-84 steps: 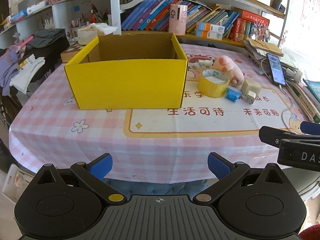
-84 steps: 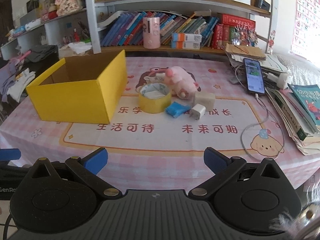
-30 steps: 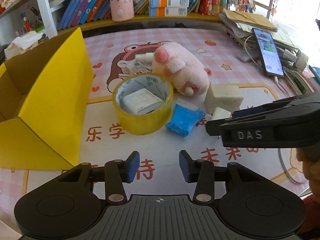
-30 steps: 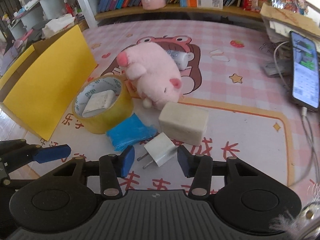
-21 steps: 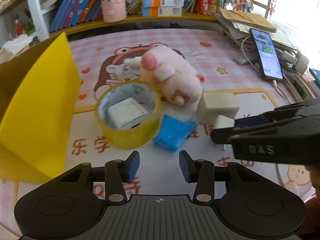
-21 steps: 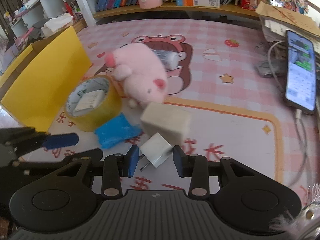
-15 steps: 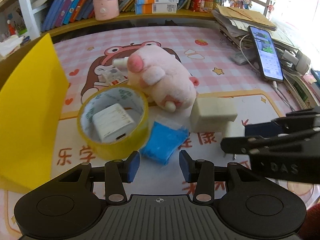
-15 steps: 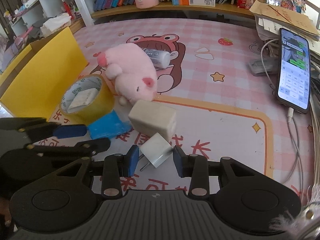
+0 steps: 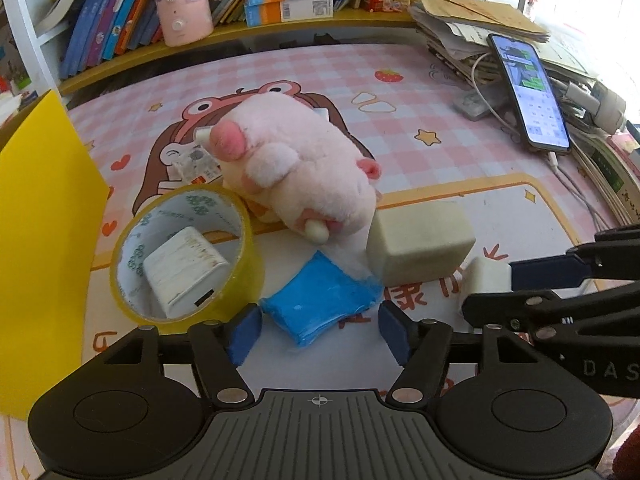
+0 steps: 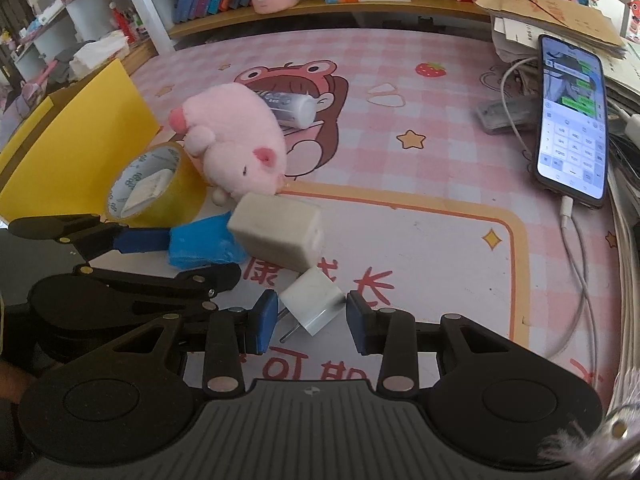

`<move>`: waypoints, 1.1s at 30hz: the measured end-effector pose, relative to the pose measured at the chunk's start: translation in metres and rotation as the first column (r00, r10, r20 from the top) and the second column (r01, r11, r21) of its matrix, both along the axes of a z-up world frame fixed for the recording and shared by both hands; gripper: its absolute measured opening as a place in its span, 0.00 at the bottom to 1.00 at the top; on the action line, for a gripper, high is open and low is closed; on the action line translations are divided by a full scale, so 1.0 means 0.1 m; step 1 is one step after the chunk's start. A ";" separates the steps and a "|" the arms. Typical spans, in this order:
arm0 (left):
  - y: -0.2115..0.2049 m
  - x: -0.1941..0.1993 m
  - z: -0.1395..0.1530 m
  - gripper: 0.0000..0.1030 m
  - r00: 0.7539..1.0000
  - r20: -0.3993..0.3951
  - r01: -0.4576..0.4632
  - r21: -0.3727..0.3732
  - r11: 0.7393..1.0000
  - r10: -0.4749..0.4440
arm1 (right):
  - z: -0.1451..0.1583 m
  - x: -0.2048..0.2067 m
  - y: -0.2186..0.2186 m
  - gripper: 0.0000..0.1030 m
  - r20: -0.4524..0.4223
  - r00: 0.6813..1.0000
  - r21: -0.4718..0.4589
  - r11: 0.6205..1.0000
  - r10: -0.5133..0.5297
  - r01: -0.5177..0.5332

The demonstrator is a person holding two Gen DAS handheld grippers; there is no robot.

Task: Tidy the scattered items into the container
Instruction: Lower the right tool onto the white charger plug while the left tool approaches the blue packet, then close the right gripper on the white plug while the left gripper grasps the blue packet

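- Change, L side: left gripper has closed in on the clutter since a few secs back, when it hung far off the near edge of the worktop. Its jaws have just been opening and now stand apart w/ the blue packet between the tips. Pads aren't pressing on it, so no grip yet.
- Change, R side: right gripper has come in too. Its jaws have just been closing and now look pinched on the white plug, a pad at each side. Plug looks to be on the worktop, prongs pointing near-left.
- Meaning: prob. two picks at once, R one step ahead of L. Nothing seen in the yellow box so far; task barely begun.
- Where things lie:
  - Blue packet is flat on the worktop, just near of the pink plush, btw tape roll on the left and beige block on the right.
  - White plug sits just near of the beige block, right of the packet.
  - Second white charger lies inside the tape roll.
  - Small tube lies on the far side of the plush.
  - Box stands at far left, beside the tape roll.
- Next, as I read it: L closes on the packet, R lifts, both carry left to the box.
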State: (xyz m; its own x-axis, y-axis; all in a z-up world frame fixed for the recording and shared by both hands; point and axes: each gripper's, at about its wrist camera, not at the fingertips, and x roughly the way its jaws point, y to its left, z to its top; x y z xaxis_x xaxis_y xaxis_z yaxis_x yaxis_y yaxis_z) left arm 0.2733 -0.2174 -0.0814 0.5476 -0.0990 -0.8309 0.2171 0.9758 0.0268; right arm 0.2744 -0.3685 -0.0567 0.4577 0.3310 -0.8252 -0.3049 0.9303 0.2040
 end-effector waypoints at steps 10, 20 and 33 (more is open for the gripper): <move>-0.05 -0.22 0.13 0.62 0.994 -0.031 0.103 -0.046 0.994 -0.104 | -0.01 0.00 -0.14 0.35 -0.028 0.997 0.026 0.997 -0.077 0.078; -0.14 -0.20 0.09 0.64 0.990 0.027 0.133 0.092 0.987 -0.136 | 0.00 -0.03 -0.11 0.35 -0.019 0.998 0.019 0.998 -0.067 0.068; -0.04 -0.08 0.00 0.47 0.996 0.006 0.093 -0.022 0.995 -0.093 | 0.00 -0.06 -0.16 0.35 -0.016 0.997 0.012 0.997 -0.079 0.079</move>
State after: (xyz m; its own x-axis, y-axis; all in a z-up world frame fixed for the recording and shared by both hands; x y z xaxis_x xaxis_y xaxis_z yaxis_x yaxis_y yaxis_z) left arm 0.2649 -0.2216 -0.0816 0.5390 -0.1679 -0.8254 0.3071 0.9517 0.0069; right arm 0.2688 -0.3846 -0.0562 0.4701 0.3051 -0.8282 -0.2273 0.9485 0.2204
